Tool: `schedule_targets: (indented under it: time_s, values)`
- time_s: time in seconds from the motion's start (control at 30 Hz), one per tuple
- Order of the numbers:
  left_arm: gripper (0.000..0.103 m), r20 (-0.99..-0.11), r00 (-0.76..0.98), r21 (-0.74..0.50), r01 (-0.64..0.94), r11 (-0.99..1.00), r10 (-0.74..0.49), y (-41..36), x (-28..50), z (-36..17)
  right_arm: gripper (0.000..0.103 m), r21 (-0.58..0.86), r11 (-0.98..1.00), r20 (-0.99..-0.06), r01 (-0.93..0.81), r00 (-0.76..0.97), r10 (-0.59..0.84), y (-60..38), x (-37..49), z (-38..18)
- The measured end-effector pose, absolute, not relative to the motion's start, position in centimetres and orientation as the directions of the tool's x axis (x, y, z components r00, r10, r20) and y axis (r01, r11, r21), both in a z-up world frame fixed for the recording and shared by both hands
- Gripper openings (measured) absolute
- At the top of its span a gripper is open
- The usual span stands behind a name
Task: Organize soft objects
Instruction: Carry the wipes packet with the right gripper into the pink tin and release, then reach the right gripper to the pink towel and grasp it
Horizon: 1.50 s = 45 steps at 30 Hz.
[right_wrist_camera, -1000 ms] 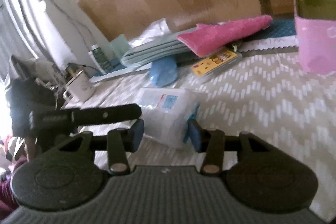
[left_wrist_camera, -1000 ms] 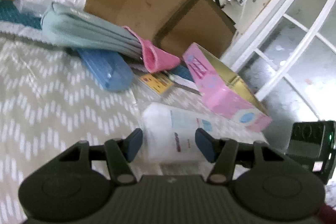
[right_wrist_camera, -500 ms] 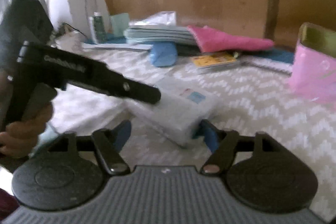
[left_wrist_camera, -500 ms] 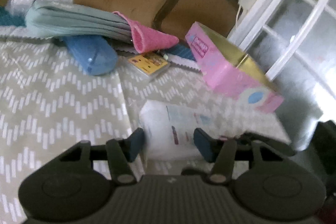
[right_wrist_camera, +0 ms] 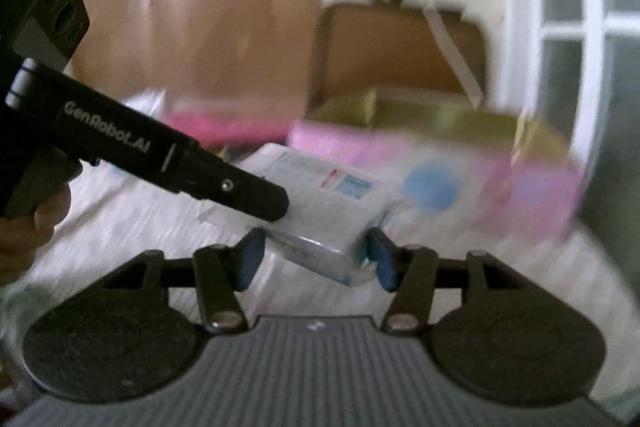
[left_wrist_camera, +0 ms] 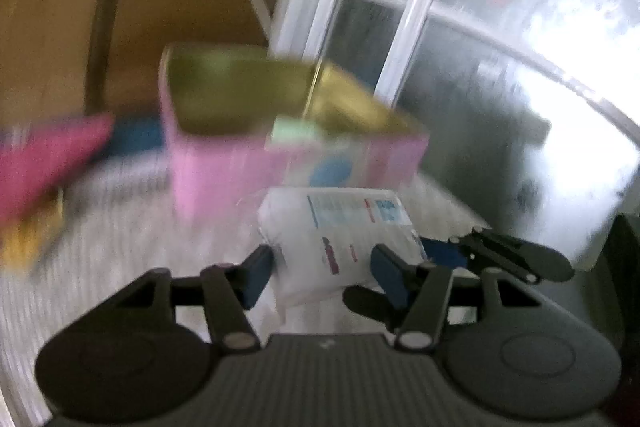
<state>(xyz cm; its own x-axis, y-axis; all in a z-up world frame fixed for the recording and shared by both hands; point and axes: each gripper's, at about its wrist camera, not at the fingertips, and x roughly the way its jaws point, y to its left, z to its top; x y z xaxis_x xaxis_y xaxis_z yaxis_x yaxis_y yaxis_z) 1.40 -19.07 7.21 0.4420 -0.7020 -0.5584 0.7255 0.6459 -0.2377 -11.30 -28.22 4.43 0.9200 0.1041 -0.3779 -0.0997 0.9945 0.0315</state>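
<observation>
A soft white plastic pack point(left_wrist_camera: 336, 227) with a blue and red label is held between both grippers. My left gripper point(left_wrist_camera: 322, 273) is shut on one end of it. My right gripper point(right_wrist_camera: 314, 261) is shut on the other end point(right_wrist_camera: 320, 203), with the left gripper's body point(right_wrist_camera: 120, 143) crossing in from the left. The pack hangs above the patterned bed cover point(left_wrist_camera: 120, 267), just in front of an open pink box point(left_wrist_camera: 224, 155) with a gold inside. The box also shows in the right wrist view point(right_wrist_camera: 460, 167). Both views are blurred by motion.
A pink cloth point(left_wrist_camera: 44, 163) lies at the left with a yellow card point(left_wrist_camera: 28, 243) below it. A brown headboard point(right_wrist_camera: 192, 23) and a brown chair back point(left_wrist_camera: 172, 23) stand behind. A white-framed glass door point(left_wrist_camera: 460, 39) is at the right.
Both grippers have lifted the white pack off the bed cover and swung it right, toward the pink box. The right gripper has closed onto the pack's end.
</observation>
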Motion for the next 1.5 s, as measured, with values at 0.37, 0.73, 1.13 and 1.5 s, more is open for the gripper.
schedule_targets:
  time_s: [0.37, 0.73, 1.13, 1.5]
  values:
    - [0.075, -0.538, 0.645, -0.097, 0.592, 0.800, -0.543, -24.0, 9.8, 8.3, 0.074, -0.044, 0.988, -0.292, 0.145, 0.944, -0.151, -32.0, 0.6, 4.8]
    - [0.076, -0.537, 0.683, -0.199, 0.468, 0.861, -0.495, -9.2, 5.3, 3.8, 0.063, 0.041, 0.999, -0.221, 0.020, 0.975, -0.011, -27.5, -5.4, 4.1]
    - [0.074, -0.527, 0.834, -0.185, 0.078, 0.980, -0.166, 6.2, 3.3, 1.0, 0.044, -0.007, 0.942, -0.420, -0.334, 0.856, 0.301, -13.7, 3.0, 4.9]
    - [0.076, -0.458, 0.861, -0.221, 0.132, 0.966, -0.222, 5.5, 2.8, 1.1, 0.008, 0.046, 0.952, -0.471, -0.302, 0.834, 0.288, -13.0, 7.2, 5.1]
